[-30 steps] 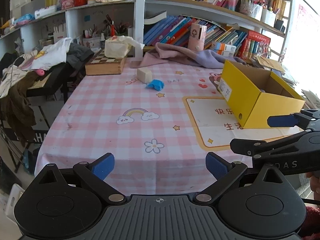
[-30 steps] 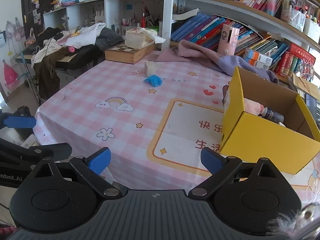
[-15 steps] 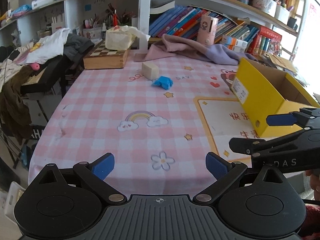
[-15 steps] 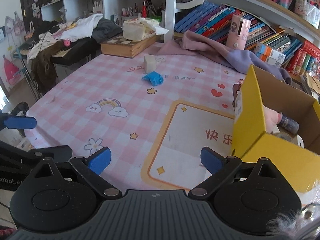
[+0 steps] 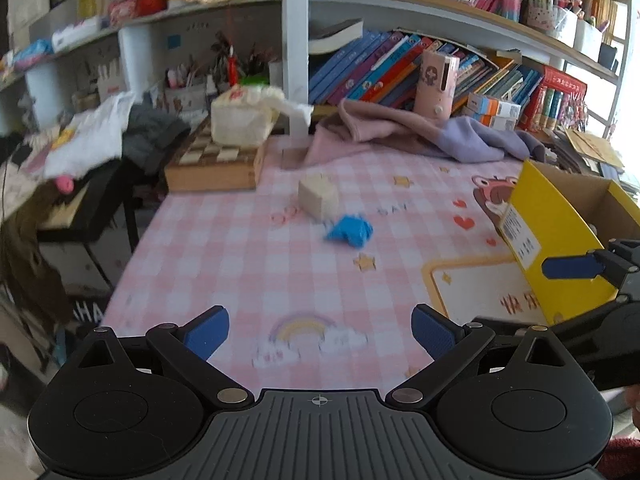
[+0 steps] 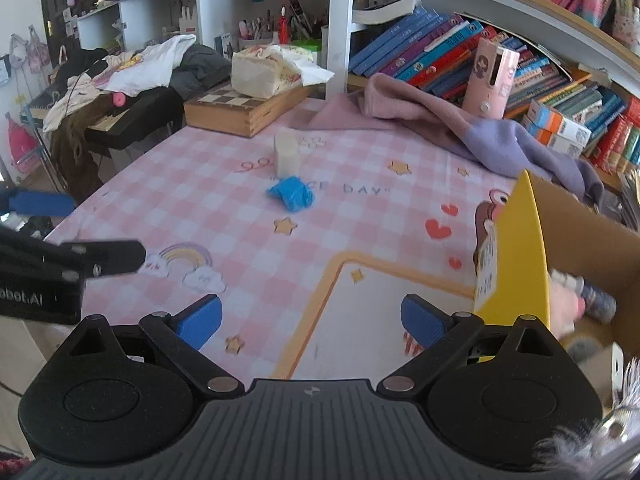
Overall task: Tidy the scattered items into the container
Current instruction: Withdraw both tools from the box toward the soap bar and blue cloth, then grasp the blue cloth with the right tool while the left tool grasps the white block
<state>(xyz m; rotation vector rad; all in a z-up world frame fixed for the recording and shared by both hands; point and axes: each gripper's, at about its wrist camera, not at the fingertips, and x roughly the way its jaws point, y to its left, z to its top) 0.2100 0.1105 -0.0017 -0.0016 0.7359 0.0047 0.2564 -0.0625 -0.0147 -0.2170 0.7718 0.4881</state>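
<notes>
A cream block (image 5: 319,196) (image 6: 286,155) and a crumpled blue item (image 5: 349,231) (image 6: 292,195) lie close together on the pink checked tablecloth, far from both grippers. A yellow cardboard box (image 5: 560,240) (image 6: 516,256) stands at the right; a pink item and a small dark bottle (image 6: 598,302) lie inside it. My left gripper (image 5: 320,330) is open and empty above the near table area. My right gripper (image 6: 312,320) is open and empty, just left of the box. Each gripper shows at the edge of the other's view.
A wooden chessboard box (image 5: 216,168) with a tissue pack (image 5: 242,120) on it stands at the back left. A pink and purple cloth (image 5: 420,136) lies at the back. Bookshelves (image 5: 440,68) line the rear. A clothes-covered stand (image 5: 80,160) is beside the table's left edge.
Both grippers have moved forward over the table toward the block and blue item, which now look larger. Both stay open and empty.
</notes>
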